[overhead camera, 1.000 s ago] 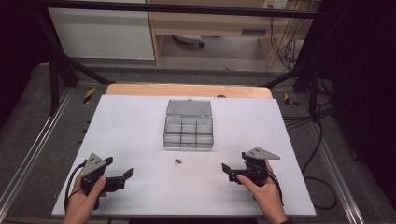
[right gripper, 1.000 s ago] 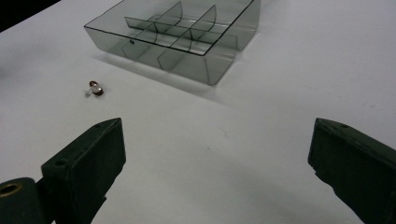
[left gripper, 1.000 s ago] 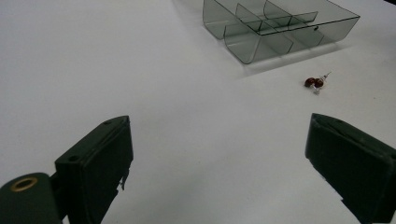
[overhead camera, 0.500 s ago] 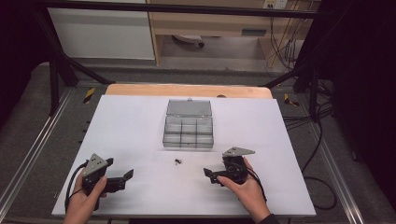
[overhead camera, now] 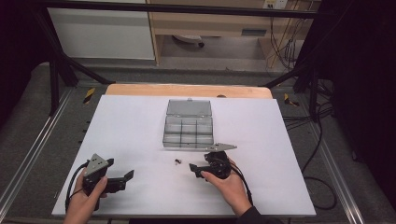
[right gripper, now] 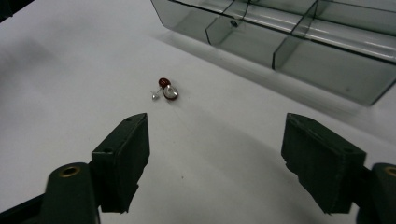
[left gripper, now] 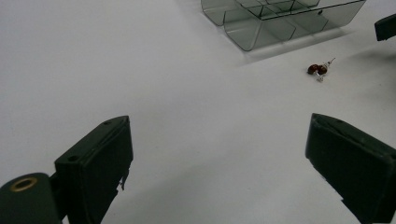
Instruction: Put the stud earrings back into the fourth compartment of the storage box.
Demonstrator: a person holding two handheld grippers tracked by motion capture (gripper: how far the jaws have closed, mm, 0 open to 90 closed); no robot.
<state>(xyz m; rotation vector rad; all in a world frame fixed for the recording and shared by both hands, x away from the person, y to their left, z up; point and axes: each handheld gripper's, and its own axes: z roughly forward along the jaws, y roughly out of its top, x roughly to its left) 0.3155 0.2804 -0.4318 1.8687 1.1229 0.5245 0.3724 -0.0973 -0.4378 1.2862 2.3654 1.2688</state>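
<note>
A small dark red earring with a silver pin (overhead camera: 177,162) (right gripper: 165,89) (left gripper: 319,69) lies on the white table just in front of the clear compartment box (overhead camera: 188,131) (right gripper: 299,44) (left gripper: 275,18). My right gripper (overhead camera: 196,169) (right gripper: 217,156) hovers just right of the earring, jaws open, pointing left at it, nothing between them. My left gripper (overhead camera: 125,179) (left gripper: 224,170) rests open at the front left, far from the earring, with nothing held.
The white table top (overhead camera: 130,130) spreads wide around the box. The box lid (overhead camera: 188,108) stands open toward the back. A wooden strip (overhead camera: 187,90) borders the far edge. Cables (overhead camera: 322,140) hang off the right side.
My right gripper has moved left across the table toward the earring, from the right front to just beside it. The left gripper has stayed put.
</note>
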